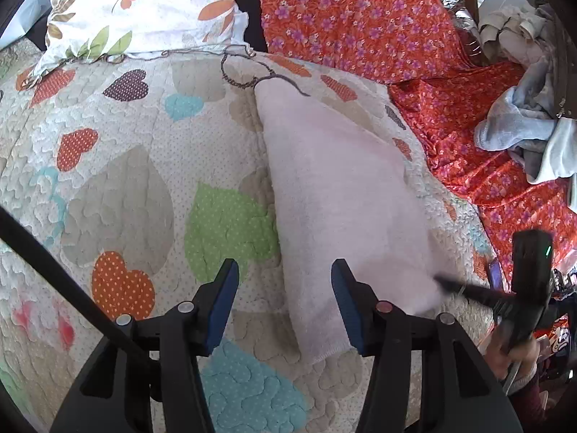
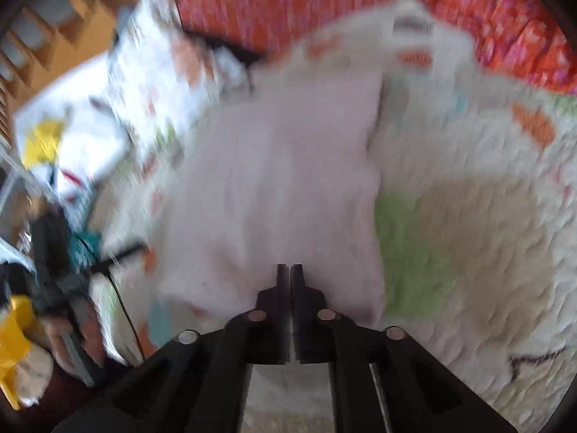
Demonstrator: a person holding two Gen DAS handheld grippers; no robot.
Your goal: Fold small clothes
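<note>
A pale pink cloth (image 1: 342,195) lies folded in a long strip on the heart-patterned quilt (image 1: 126,187). My left gripper (image 1: 285,274) is open and empty, hovering over the cloth's near left edge. My right gripper (image 1: 441,283) reaches in from the right, its tip at the cloth's near right edge. In the blurred right wrist view my right gripper (image 2: 289,270) is shut, its tips on the near edge of the pink cloth (image 2: 281,180). I cannot tell whether cloth is pinched between the fingers.
A floral pillow (image 1: 144,3) lies at the far edge of the quilt. An orange flowered sheet (image 1: 378,25) covers the right side. A pile of grey-blue clothes (image 1: 530,126) lies on it at the far right.
</note>
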